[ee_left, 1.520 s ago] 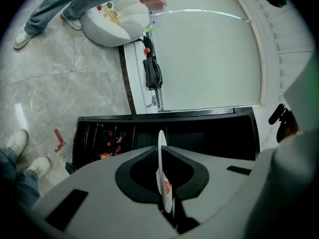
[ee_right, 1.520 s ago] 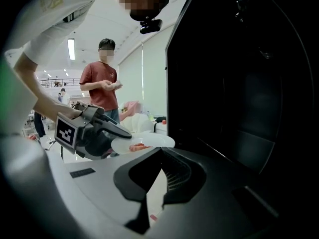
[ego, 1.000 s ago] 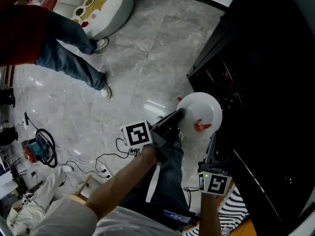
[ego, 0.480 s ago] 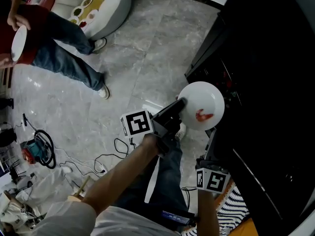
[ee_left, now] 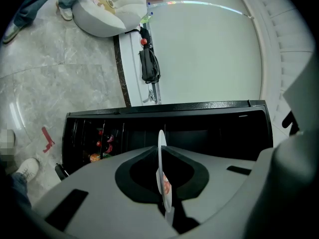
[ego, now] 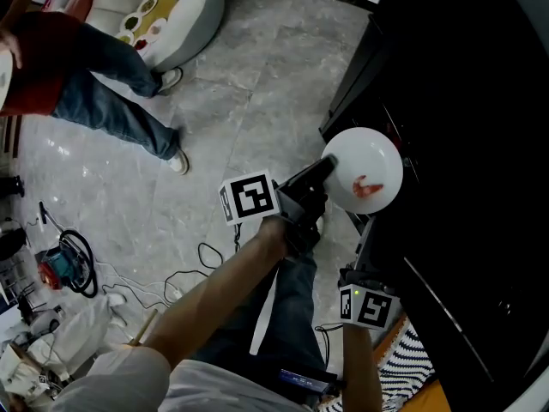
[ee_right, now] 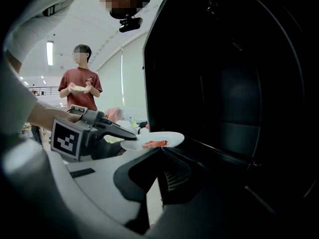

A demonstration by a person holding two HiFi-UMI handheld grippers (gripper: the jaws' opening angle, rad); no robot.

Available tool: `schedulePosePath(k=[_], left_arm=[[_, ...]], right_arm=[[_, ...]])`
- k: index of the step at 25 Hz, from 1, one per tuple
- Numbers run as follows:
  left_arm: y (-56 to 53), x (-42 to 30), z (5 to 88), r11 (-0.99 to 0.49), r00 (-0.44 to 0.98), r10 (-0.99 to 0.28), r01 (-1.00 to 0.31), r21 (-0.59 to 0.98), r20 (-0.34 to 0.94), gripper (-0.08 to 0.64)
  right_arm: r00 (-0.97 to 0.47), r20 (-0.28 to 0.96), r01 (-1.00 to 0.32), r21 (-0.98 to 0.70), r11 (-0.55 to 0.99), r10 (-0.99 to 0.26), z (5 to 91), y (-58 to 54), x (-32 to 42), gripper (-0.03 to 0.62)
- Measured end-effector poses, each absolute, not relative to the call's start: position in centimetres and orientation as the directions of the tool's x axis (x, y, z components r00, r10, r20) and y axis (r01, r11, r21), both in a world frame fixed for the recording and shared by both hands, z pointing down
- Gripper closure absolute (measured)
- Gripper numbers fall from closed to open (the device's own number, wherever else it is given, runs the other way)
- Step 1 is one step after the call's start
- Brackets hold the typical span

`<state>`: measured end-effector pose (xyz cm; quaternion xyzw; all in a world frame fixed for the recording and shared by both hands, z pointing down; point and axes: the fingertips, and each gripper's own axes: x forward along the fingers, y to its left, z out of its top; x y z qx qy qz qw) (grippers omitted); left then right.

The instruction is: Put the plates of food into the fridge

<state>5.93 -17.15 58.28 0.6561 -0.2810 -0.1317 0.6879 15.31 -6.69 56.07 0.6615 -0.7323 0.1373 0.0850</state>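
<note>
A white plate (ego: 367, 182) carrying a small red piece of food (ego: 369, 187) is held level at the dark opening of the black fridge (ego: 463, 144). My left gripper (ego: 324, 172) is shut on the plate's near rim. In the left gripper view the plate (ee_left: 161, 138) stands edge-on between the jaws of that gripper (ee_left: 161, 156), with the fridge (ee_left: 199, 128) straight ahead. My right gripper (ego: 367, 260) sits lower, against the edge of the fridge door. Its own view shows the plate (ee_right: 154, 139) and the left gripper (ee_right: 127, 133) beyond its jaws (ee_right: 160, 153); shadow hides whether they grip.
A person in a red shirt and jeans (ego: 94, 84) stands at the left, holding another plate (ee_right: 79, 86). A white round seat (ego: 171, 15) is at the top left. Cables and an orange tool (ego: 60, 264) lie on the marble floor. A striped rug (ego: 407, 359) is by my feet.
My left gripper has carried the plate up and to the right, closer to the fridge opening. The person at the left has shifted. The right gripper has hardly moved.
</note>
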Motion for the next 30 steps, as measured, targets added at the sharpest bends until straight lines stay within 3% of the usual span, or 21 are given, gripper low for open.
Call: schedulePosePath(k=[30], left_arm=[[-19.9,10.7,58.0,0.019,0.839,-0.507,-0.219,0.976,0.198,0.541]], right_arm=[[-0.105,0.293,-0.993,-0.081,0.085,-0.95,56.7,-7.3,15.1,0.583]])
